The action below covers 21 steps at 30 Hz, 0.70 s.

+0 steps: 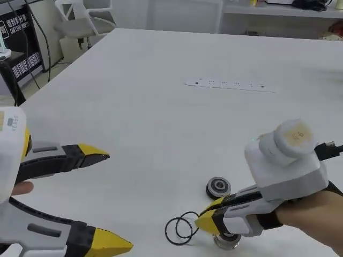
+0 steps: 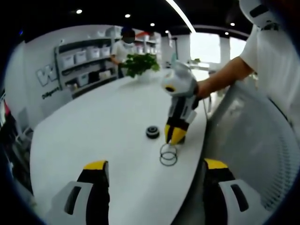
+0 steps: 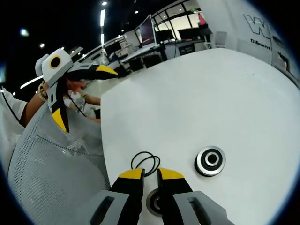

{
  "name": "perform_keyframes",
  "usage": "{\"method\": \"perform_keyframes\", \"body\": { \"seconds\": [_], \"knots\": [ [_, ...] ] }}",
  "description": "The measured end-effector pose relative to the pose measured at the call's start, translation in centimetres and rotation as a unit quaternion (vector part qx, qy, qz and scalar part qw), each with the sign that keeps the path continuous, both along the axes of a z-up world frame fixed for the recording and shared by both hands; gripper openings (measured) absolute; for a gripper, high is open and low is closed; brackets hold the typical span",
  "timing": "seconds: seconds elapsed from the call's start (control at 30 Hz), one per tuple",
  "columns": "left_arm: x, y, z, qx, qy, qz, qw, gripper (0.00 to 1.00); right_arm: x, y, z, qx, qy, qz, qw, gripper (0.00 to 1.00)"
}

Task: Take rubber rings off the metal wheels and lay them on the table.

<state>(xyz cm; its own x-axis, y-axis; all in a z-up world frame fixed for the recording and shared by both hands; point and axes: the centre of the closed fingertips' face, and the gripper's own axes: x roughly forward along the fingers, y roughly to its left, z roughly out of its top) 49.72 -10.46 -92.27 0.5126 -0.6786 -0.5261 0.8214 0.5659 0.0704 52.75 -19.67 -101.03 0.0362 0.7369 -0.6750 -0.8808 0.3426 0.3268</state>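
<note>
The right gripper (image 3: pixel 151 174) had its jaws drawn close, with a narrow gap between the tips, low over a metal wheel (image 3: pixel 154 202) near the table (image 1: pixel 161 107) edge. Whether they pinched anything could not be told. Two loose rubber rings (image 1: pixel 180 228) lay overlapping on the table just beside those tips. A second wheel (image 1: pixel 218 186) stood near. The left gripper (image 1: pixel 107 201) hung wide open and empty, well apart.

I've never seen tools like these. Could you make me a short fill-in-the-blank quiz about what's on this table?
1. ___ loose rubber rings lie on the table.
2. The left tool has its jaws wide ___.
3. The right tool has tips coloured ___.
Missing words: two; open; yellow.
</note>
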Motion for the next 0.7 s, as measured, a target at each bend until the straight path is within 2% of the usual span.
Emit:
{"method": "perform_keyframes", "body": {
  "seconds": [0.03, 0.33, 0.43, 0.53, 0.6, 0.7],
  "knots": [
    [0.1, 0.1, 0.0, 0.002, -0.006, 0.003, 1.0, 0.82, 0.1, 0.0, 0.0, 0.0, -0.002, -0.002, 1.0, 0.12],
    [0.0, 0.4, -0.8, 0.021, -0.002, 0.0, 0.9998, 0.8, 1.7, -0.8, 1.2, 0.023, -0.011, -0.048, 0.9985, 0.11],
    [0.0, 0.8, -1.1, 0.038, -0.005, -0.001, 0.9993, 0.79, 2.4, -0.8, 2.0, 0.04, -0.011, -0.069, 0.9967, 0.12],
    [0.0, 1.0, -1.2, 0.037, -0.003, 0.004, 0.9993, 0.78, 3.0, -0.8, 2.7, 0.053, -0.019, -0.087, 0.9946, 0.12],
    [0.0, 1.3, -1.5, 0.043, 0.0, 0.005, 0.999, 0.78, 3.5, -0.9, 3.1, 0.064, -0.017, -0.102, 0.9926, 0.12],
    [0.0, 1.6, -1.8, 0.053, 0.001, 0.002, 0.9986, 0.78, 3.5, -1.0, 3.1, 0.066, -0.019, -0.11, 0.9915, 0.12]
  ]
}}
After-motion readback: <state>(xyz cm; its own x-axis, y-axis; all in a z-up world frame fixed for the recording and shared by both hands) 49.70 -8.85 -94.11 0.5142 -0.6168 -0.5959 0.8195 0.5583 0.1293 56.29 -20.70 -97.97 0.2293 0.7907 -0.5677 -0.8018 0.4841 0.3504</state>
